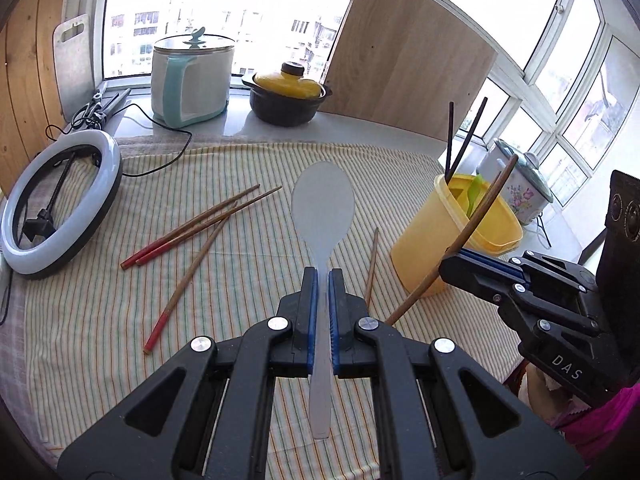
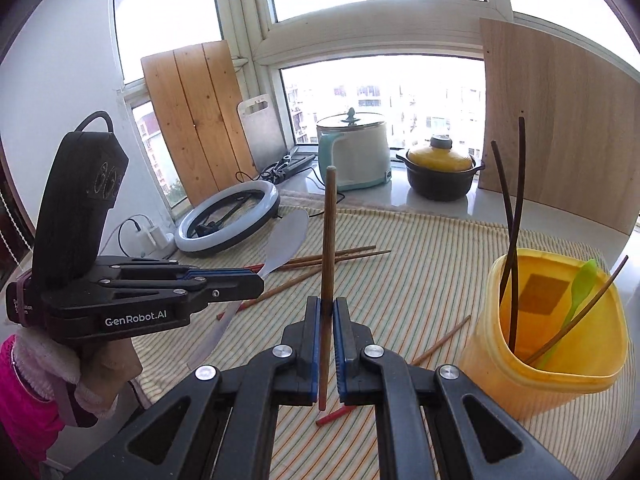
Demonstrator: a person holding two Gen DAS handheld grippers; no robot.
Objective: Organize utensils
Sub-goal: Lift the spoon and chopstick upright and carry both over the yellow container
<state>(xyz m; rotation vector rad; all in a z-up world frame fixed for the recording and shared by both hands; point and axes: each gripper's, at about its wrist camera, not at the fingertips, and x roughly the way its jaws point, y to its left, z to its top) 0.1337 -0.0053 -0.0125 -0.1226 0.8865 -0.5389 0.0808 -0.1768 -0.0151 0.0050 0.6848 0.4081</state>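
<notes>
My left gripper [image 1: 323, 276] is shut on a translucent white rice spoon [image 1: 322, 208], held above the striped cloth; it also shows in the right wrist view [image 2: 286, 240]. My right gripper [image 2: 327, 304] is shut on a brown chopstick [image 2: 329, 236] with a red end, pointing up; in the left wrist view the chopstick [image 1: 480, 216] leans beside the yellow container [image 1: 460, 240]. The yellow container [image 2: 552, 364] holds dark chopsticks [image 2: 516, 208] and a green spoon [image 2: 576, 292]. Several red-tipped chopsticks [image 1: 192, 232] lie loose on the cloth.
A ring light [image 1: 60, 204] lies at the cloth's left. A white-and-teal electric pot [image 1: 192, 80] and a yellow-lidded black clay pot [image 1: 288, 96] stand on the windowsill. Wooden boards [image 1: 408, 64] lean against the windows. A floral cooker [image 1: 520, 184] stands behind the container.
</notes>
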